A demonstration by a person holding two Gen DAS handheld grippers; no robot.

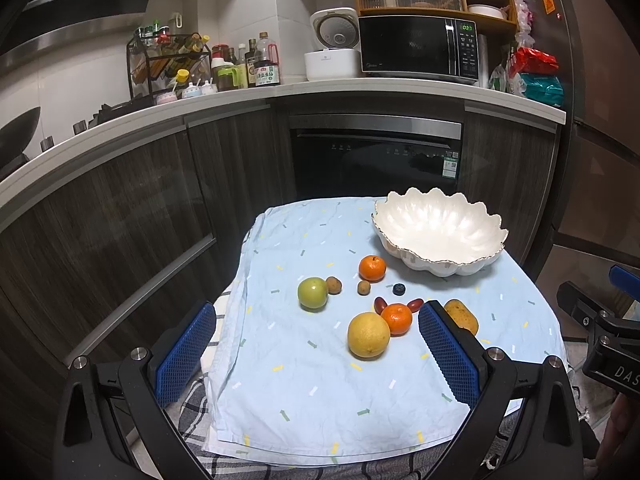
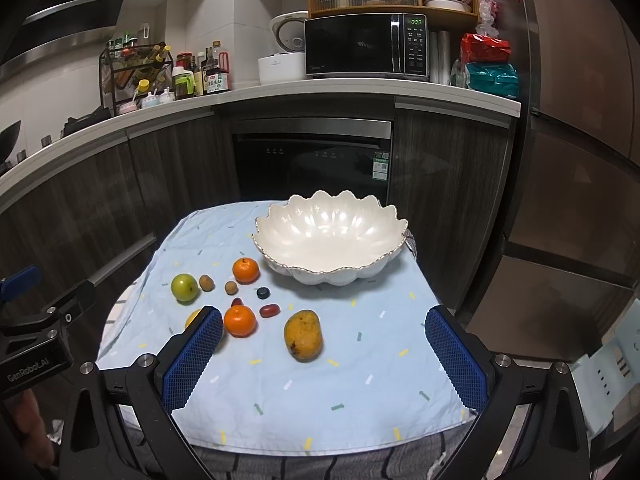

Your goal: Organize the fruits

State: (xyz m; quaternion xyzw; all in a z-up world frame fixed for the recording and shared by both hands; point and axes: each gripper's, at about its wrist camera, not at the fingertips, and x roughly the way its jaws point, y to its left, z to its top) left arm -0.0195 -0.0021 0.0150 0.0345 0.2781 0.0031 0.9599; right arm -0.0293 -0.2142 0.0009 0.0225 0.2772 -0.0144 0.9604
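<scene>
A white scalloped bowl (image 1: 440, 232) (image 2: 330, 240) stands empty at the far right of a light blue cloth (image 1: 320, 392) (image 2: 312, 396). In front of it lie a green apple (image 1: 312, 293) (image 2: 185, 287), two tangerines (image 1: 372, 268) (image 1: 396, 319) (image 2: 245, 270) (image 2: 239, 321), a yellow citrus (image 1: 368, 335), a mango (image 2: 303, 334) (image 1: 464, 316), a blueberry (image 1: 398, 289) (image 2: 263, 292), red dates (image 2: 269, 310) and small brown fruits (image 1: 333, 285) (image 2: 206, 282). My left gripper (image 1: 316, 356) and right gripper (image 2: 324, 356) are open, empty and held above the cloth's near edge.
A checked cloth (image 1: 196, 412) lies under the blue one. Dark kitchen cabinets and an oven (image 2: 312, 160) stand behind the table. The counter above holds a microwave (image 2: 366, 46), bottles and a rice cooker. A fridge (image 2: 580, 120) stands at the right.
</scene>
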